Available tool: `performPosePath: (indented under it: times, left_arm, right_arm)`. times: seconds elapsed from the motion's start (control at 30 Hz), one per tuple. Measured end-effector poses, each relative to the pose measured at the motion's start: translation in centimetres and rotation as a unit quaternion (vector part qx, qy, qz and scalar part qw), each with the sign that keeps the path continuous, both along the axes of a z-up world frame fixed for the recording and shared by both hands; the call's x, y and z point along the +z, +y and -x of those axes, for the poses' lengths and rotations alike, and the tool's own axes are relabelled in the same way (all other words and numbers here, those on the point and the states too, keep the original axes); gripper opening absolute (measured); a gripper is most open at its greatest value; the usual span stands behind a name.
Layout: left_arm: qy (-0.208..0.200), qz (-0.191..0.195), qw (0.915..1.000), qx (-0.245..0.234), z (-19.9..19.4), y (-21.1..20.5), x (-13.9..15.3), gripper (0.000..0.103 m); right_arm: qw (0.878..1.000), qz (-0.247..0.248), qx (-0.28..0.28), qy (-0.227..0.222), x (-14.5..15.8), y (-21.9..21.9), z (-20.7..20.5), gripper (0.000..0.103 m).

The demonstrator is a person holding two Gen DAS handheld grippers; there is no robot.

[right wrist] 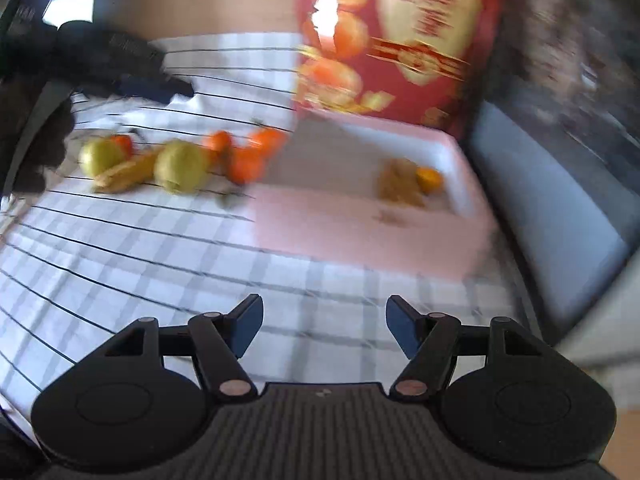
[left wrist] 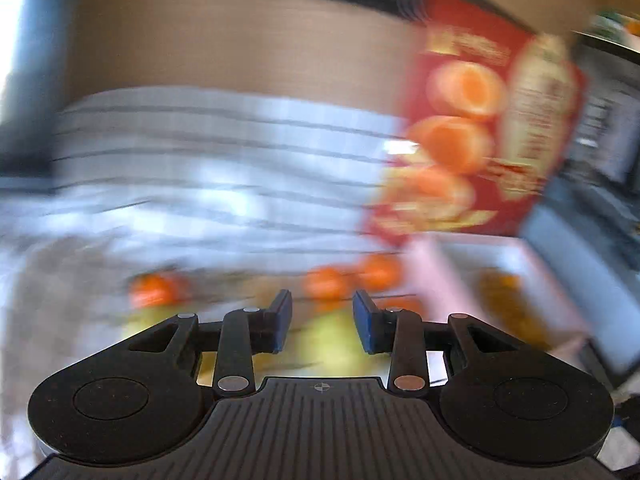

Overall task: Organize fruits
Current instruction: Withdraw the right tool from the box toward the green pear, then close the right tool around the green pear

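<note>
1. On the checked tablecloth lay a cluster of fruit: two green apples, tangerines and a yellowish banana.
2. Beside them sat a pink tray holding an orange piece, with a red box behind.
3. Both the left gripper and the right gripper had fingers spread, pinching nothing.

Two fisheye views, each mounted behind its own jaws, angled downward. Left wrist: low and close over the fruit pile, heavily blurred. Right wrist: farther back, above the checked tabletop. Shared by both: fruit pile, pink tray, red box behind.
</note>
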State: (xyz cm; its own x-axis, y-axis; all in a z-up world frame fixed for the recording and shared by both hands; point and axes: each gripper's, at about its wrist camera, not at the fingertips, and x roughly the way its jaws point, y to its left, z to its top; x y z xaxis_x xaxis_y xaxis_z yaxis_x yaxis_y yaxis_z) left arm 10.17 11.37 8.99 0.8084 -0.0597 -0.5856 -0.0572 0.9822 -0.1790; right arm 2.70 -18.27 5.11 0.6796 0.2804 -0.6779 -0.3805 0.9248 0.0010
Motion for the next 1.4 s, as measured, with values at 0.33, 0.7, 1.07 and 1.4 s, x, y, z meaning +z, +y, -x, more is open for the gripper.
performPosePath:
  times: [0.33,0.7,1.07,1.4]
  left_arm:
    - [0.054,0.013,0.9959,0.071,5.2,7.2,-2.4,0.038]
    - [0.069,0.034,0.997,0.008,5.6,6.0,-2.9,0.038]
    - [0.087,0.05,0.9949,-0.009,4.6,6.8,-3.7,0.038]
    - [0.096,0.057,0.9937,-0.002,4.7,7.6,-4.1,0.038]
  right_arm:
    - [0.992,0.0,0.128,-0.013,0.0,10.9,-3.7,0.069]
    - [0.997,0.017,0.072,0.011,-4.1,16.7,-9.5,0.06]
    - [0.997,0.009,0.057,-0.056,-1.7,17.0,-9.6,0.042]
    - [0.993,0.03,0.068,-0.087,-2.0,18.3,-10.1,0.049]
